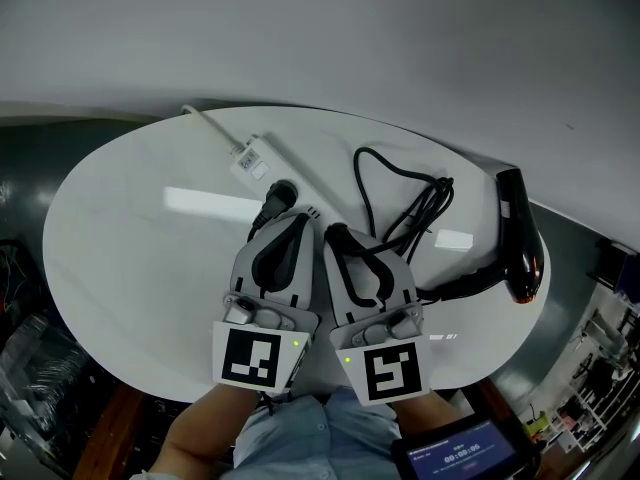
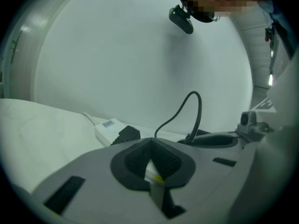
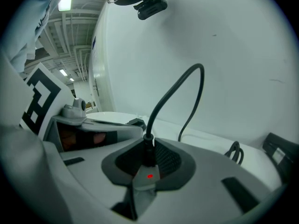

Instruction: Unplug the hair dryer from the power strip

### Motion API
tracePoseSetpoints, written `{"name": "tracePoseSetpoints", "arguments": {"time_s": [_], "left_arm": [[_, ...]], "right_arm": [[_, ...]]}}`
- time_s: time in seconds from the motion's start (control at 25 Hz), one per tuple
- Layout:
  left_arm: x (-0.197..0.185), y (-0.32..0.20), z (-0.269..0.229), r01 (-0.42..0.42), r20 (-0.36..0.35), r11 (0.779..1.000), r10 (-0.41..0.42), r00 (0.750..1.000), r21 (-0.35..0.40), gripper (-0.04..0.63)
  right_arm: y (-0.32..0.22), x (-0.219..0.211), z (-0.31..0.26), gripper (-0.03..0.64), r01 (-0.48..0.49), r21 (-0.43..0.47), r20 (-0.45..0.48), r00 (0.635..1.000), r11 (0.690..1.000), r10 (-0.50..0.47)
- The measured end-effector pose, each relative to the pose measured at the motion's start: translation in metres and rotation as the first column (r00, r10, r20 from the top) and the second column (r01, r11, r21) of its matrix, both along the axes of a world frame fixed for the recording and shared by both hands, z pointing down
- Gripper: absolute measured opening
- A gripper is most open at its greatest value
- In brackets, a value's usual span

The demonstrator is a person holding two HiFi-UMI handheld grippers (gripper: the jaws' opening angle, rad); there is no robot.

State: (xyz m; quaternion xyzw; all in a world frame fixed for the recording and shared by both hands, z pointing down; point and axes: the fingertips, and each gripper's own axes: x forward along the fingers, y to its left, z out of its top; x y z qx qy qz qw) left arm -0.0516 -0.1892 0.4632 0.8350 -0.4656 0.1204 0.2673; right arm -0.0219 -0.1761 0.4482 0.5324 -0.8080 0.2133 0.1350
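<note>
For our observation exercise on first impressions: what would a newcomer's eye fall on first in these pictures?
Two grippers with black-and-white marker cubes sit side by side at the near edge of the white round table. The right gripper is shut on the black cable, and the left gripper, shut and empty, points at the black plug in the white power strip. The black hair dryer lies at the table's right edge.

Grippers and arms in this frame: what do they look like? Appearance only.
The left gripper and right gripper are matching light grey plastic shells with black ribbed pads lining the jaws. Each carries a white cube with black square markers and a small green light beside it. The person wears light blue clothing.
</note>
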Motion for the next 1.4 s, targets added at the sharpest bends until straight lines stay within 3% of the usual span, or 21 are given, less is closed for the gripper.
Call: {"name": "tracePoseSetpoints", "arguments": {"time_s": [0.2,0.36,0.56,0.72,1.24,1.32,1.4], "left_arm": [[0.0,-0.001,0.008,-0.04,0.044,0.999,0.039,0.998,0.015,-0.002],[0.004,-0.001,0.005,-0.006,0.0,1.0,0.006,1.0,-0.023,-0.002],[0.002,0.002,0.01,-0.071,0.035,0.997,0.071,0.997,0.006,-0.002],[0.002,0.0,0.008,-0.077,0.041,0.997,0.076,0.996,0.008,-0.003],[0.0,0.009,-0.006,-0.079,0.043,0.996,0.077,0.996,0.046,-0.002],[0.001,0.015,-0.02,-0.073,0.038,0.995,0.07,0.997,0.072,-0.002],[0.003,0.026,-0.036,-0.071,0.032,0.993,0.068,0.997,0.098,-0.002]], "right_arm": [[0.001,0.0,0.001,0.055,-0.004,-0.009,0.0,1.0,1.0,0.004],[0.001,0.0,-0.001,0.055,-0.006,-0.01,-0.001,1.0,1.0,0.006],[0.003,0.001,0.0,0.052,-0.001,-0.013,0.013,1.0,1.0,0.001],[0.003,-0.003,-0.029,0.048,0.003,0.043,0.07,0.998,0.999,-0.006],[0.032,0.016,-0.034,0.051,0.003,0.065,-0.005,1.0,0.998,-0.003],[0.045,0.02,-0.018,0.052,0.047,0.028,-0.052,0.998,0.999,-0.046],[0.067,0.024,0.003,0.068,0.069,-0.084,-0.082,0.994,0.994,-0.076]]}}
